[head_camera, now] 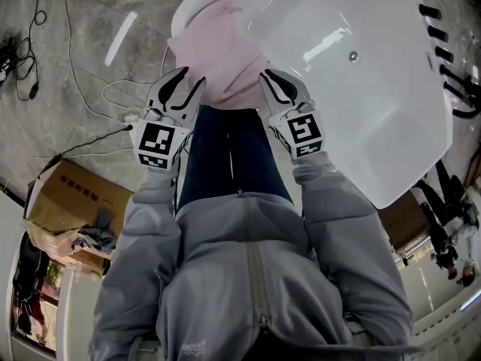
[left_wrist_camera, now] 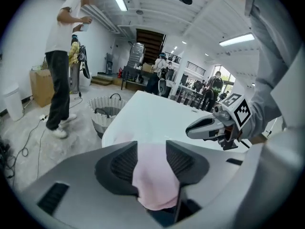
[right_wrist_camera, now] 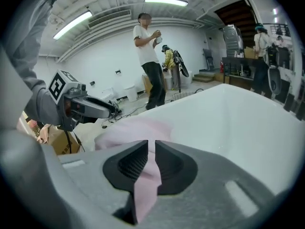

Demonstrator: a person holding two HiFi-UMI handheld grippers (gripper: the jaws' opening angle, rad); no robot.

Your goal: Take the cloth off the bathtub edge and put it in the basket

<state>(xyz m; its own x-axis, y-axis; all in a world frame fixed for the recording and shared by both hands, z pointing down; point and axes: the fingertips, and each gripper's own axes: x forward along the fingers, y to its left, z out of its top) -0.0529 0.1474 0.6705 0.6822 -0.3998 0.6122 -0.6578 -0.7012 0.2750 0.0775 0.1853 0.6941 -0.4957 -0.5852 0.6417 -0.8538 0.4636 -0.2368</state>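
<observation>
Right tool [right_wrist_camera: 147, 149] tight on pink cloth [head_camera: 218, 59], left tool's [left_wrist_camera: 151, 151] jaws apart around it.

Pink cloth [head_camera: 218, 55] draped over bathtub [head_camera: 361, 89] edge

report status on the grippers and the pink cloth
Right gripper shut on cloth. Left gripper fingers parted around it. Cloth draped on bathtub edge. Basket on floor past bathtub, person standing beside it.
</observation>
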